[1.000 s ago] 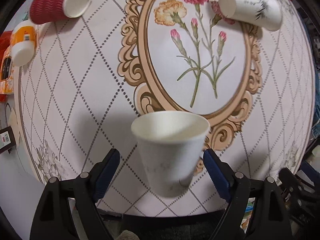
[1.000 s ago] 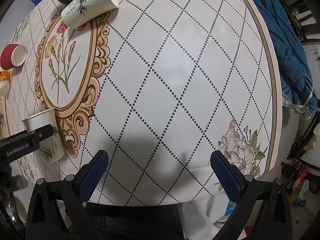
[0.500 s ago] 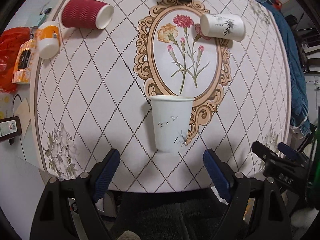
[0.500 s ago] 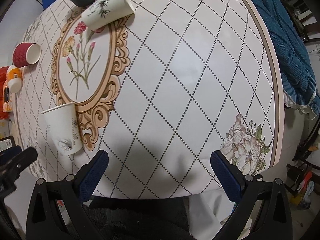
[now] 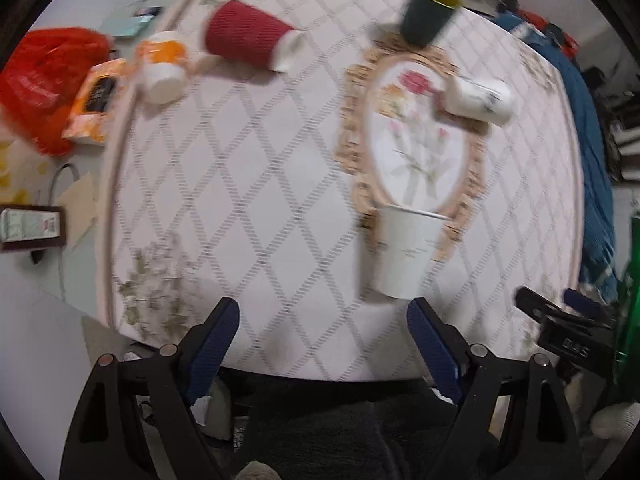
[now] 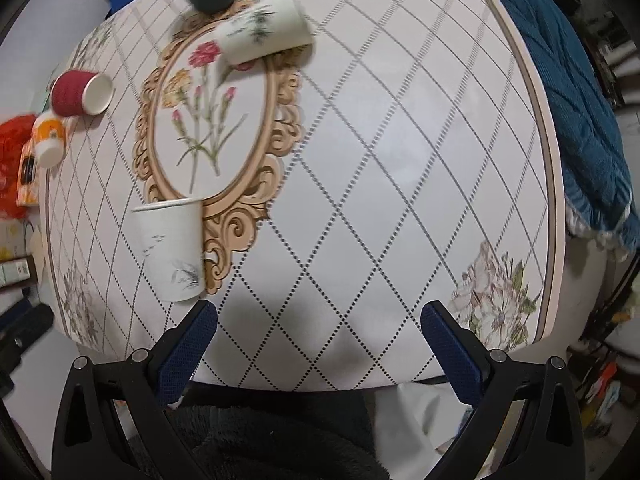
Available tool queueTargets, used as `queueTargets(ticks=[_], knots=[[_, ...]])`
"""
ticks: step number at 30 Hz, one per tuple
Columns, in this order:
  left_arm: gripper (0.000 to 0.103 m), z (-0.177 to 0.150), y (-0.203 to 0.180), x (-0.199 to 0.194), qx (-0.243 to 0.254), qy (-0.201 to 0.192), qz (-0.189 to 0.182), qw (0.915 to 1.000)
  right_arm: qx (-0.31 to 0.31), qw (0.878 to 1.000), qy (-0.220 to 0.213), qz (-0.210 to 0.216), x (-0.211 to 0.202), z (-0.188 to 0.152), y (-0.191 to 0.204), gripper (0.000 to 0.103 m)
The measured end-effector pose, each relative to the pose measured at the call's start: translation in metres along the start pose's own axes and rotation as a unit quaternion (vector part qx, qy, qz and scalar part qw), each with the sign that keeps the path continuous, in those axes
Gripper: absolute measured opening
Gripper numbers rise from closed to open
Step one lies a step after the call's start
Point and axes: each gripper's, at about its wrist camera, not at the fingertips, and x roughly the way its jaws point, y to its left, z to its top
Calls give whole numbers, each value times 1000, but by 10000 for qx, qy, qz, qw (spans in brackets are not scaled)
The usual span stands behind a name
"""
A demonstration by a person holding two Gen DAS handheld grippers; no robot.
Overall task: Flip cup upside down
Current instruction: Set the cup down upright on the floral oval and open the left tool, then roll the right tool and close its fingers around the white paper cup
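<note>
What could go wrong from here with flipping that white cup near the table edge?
The white paper cup stands upright, mouth up, close to the table's near edge, so a clumsy grab might knock it off. Both grippers, left and right, are open and off it. The left view is blurred, so aim may suffer.

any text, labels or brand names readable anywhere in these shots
None can be read.
Orange packet beside the round table: dark label, too blurred.
Flat box with a pale label on the floor: print too small.
Embossed marks on the other black claw body: illegible.
</note>
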Motion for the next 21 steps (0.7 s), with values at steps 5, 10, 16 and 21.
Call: queueTargets(ticks=[5, 10, 16, 21], knots=[[98, -3, 48, 19, -354, -103, 541, 9979, -1335, 9896, -200, -493, -6, 10, 51, 103], [98, -8, 80, 44, -652, -15, 588, 9961, -3751, 9136, -601, -1451, -10, 3, 120, 103], [98, -12, 92, 65, -807, 49, 502, 9955, -6251, 7307, -855, -2608, 5, -26, 181, 103], [98, -16, 98, 75, -974, 100, 330, 9946, -7513, 5860, -671, -2960, 29, -50, 202, 103]])
